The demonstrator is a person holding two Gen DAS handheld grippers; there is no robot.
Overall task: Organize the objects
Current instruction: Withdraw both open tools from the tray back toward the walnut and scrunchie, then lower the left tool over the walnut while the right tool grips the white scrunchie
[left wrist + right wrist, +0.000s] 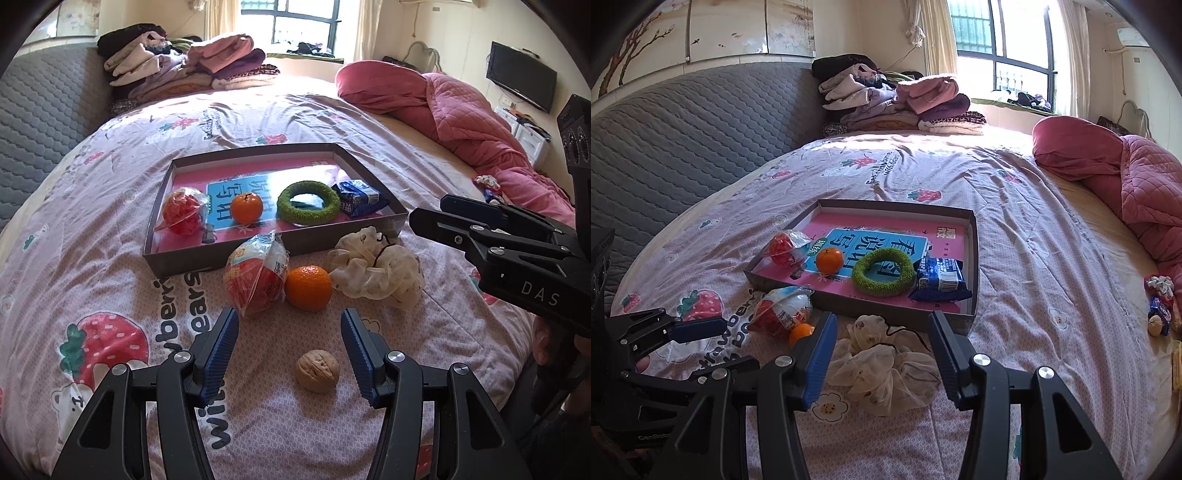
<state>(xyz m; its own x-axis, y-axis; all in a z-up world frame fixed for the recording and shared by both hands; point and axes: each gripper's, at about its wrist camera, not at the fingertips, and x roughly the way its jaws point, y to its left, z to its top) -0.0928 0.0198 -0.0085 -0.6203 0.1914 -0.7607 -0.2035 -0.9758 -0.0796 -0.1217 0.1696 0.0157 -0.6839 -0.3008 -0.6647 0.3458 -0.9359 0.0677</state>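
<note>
Your left gripper (288, 354) has its jaws apart around the walnut (318, 371) near the bed's (424, 122) near edge; centre it before closing. Your right gripper (882, 350) gapes over the white scrunchie (882, 373), just before the tray (975, 258).

A clothes pile (897, 99) sits by the window (1004, 48); a pink quilt (476, 114) lies bunched below a wall TV (521, 75).
</note>
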